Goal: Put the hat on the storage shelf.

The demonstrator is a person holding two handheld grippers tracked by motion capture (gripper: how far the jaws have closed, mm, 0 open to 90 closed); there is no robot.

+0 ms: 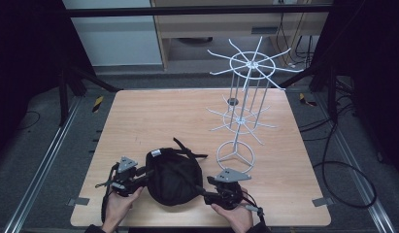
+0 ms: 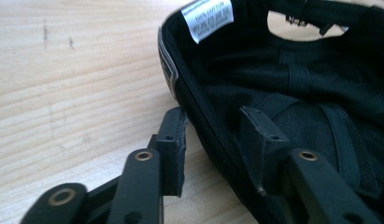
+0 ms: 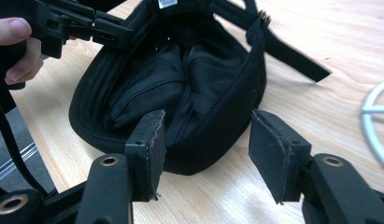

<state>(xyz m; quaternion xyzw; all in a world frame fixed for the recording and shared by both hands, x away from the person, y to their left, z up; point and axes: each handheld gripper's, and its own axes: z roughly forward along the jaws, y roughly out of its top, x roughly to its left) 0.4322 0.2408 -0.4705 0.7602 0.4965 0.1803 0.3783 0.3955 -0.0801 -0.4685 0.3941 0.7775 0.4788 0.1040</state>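
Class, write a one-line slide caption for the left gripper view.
Open left gripper straddling the rim of an upturned black cap on a wooden table.

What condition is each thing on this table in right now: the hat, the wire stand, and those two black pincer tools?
Black cap: upside down on the table, inside facing up, back strap undone.
White wire rack: upright, nothing hanging on its arms.
Left gripper: open, jaws straddling the cap's rim, one inside and one outside.
Right gripper: open, jaws either side of the cap's edge, not closed on it.
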